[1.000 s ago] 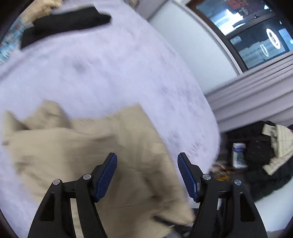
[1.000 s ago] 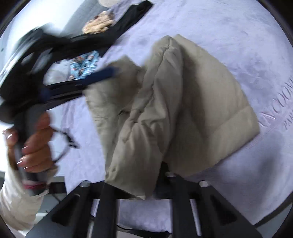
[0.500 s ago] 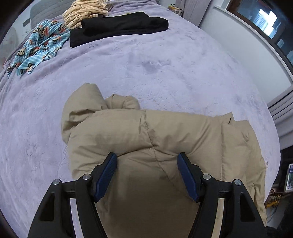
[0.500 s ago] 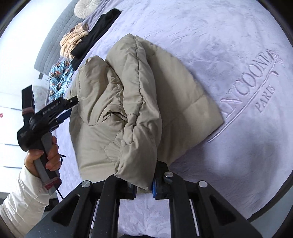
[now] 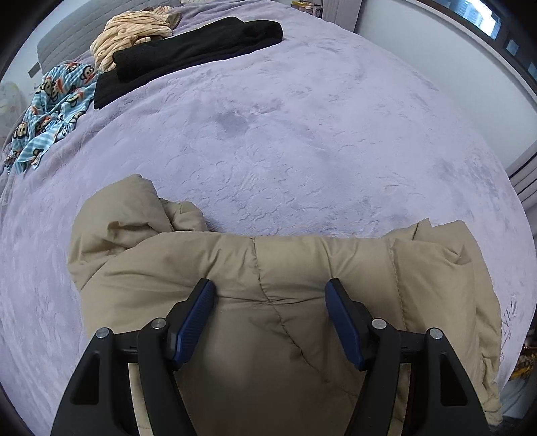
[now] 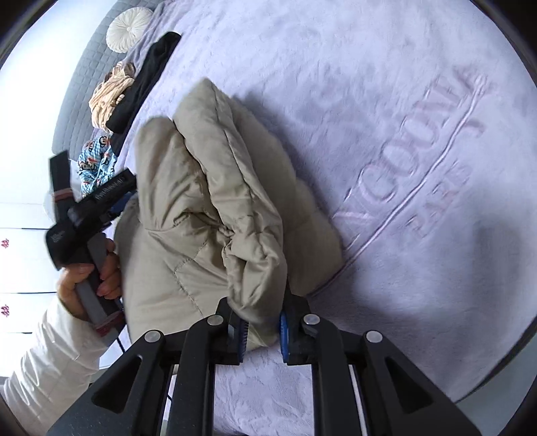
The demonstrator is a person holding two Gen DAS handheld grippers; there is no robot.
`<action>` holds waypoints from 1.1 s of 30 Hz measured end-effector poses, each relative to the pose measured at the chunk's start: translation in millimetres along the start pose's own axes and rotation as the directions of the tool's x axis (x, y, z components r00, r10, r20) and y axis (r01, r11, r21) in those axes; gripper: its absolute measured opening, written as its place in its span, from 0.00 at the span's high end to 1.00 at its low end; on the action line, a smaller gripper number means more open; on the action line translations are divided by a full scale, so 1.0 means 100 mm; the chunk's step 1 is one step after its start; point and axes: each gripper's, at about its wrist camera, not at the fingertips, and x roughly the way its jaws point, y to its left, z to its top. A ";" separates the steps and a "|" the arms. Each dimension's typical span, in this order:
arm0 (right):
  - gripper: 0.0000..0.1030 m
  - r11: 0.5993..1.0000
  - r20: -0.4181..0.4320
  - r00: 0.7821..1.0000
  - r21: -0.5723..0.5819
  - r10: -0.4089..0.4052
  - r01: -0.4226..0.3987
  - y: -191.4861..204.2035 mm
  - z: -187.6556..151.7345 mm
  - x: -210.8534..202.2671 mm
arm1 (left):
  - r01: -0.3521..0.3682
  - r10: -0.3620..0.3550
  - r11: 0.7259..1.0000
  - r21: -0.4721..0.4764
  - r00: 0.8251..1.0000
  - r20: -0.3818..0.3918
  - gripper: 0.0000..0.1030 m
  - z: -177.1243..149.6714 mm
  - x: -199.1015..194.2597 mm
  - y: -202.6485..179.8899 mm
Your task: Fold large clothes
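Left gripper (image 5: pixel 270 302) spread wide, blue pads (image 5: pixel 191 327) apart with nothing between them, hovering right over the jacket (image 5: pixel 268 268), tips at a puffy horizontal fold; cannot tell if the tips touch the fabric. Jacket is a tan quilted puffer, bunched on the blanket (image 5: pixel 302 134), filling the space under and ahead of the left gripper, a rumpled hump up-left of its left finger and a layered edge off to its right. Right gripper (image 6: pixel 261 330) narrowed down on a thick bunch of the jacket (image 6: pixel 201 201), fabric wedged between its two pads, the rest of the jacket rising ahead and to its left in a tall ridge. Blanket (image 6: pixel 386 100) is lavender plush with embossed lettering ahead-right of the right gripper. In the right wrist view the left gripper (image 6: pixel 110 198) shows at far left, pressed in beside the jacket, held by the person's hand (image 6: pixel 90 278) in a white sleeve. Far ahead of the left gripper, well apart from the jacket: black garment (image 5: pixel 188 53) laid flat, striped beige cloth (image 5: pixel 131 33) just behind it, blue cartoon-print cloth (image 5: pixel 50 107) to its left. White round cushion (image 6: pixel 129 28) far ahead-left of the right gripper, by the grey headboard (image 6: pixel 84 87)
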 end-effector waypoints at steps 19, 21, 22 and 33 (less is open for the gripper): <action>0.82 0.945 -0.249 0.967 -0.326 -0.061 -0.024 0.47 0.15 0.52 | -0.072 0.068 0.994 -0.078 0.996 -0.050 0.33 -0.43 -0.87 0.39; 0.82 0.940 -0.267 0.962 -0.340 -0.059 -0.037 0.49 0.20 0.52 | -0.079 0.072 0.990 -0.121 0.996 -0.058 0.33 -0.57 -0.96 0.48; 0.82 0.939 -0.277 0.959 -0.342 -0.056 -0.044 0.49 0.23 0.52 | -0.081 0.073 0.985 -0.150 0.996 -0.059 0.27 -0.64 -1.01 0.53; 0.62 0.910 -0.237 0.969 -0.413 -0.067 -0.039 0.60 0.50 0.16 | -0.027 0.002 0.928 -0.371 0.998 -0.069 0.00 -1.13 -1.11 0.88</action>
